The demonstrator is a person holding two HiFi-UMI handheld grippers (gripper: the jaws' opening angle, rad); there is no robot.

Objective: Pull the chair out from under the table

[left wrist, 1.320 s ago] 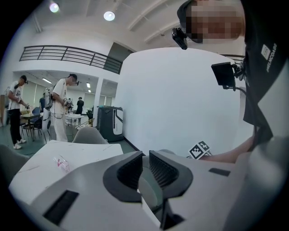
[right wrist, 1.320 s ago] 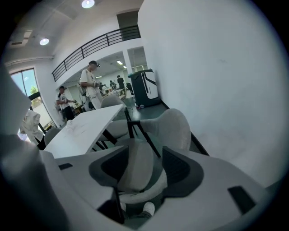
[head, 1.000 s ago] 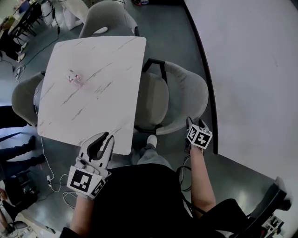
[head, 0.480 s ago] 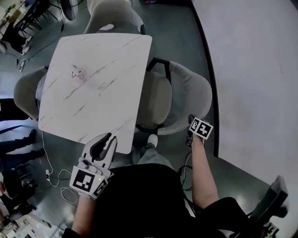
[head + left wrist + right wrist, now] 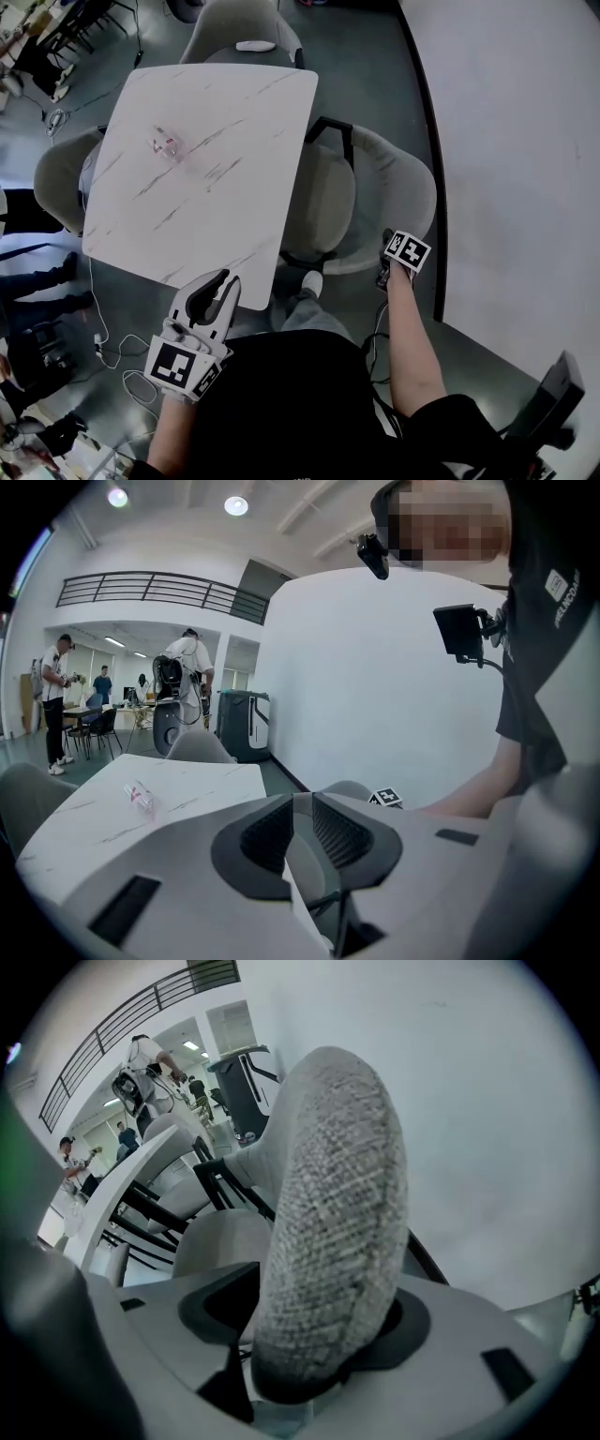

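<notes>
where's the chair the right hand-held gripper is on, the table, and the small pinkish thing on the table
chair (image 5: pixel 401 178), head view, on its curved grey backrest
table (image 5: pixel 216 112), head view, on the bare marbled top
small pinkish thing (image 5: pixel 166 144), head view, on its middle

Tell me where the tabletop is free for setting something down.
Most of the table is bare: everything between the small pink item and the edge by the chair. The near corner is crowded by the left gripper.
</notes>
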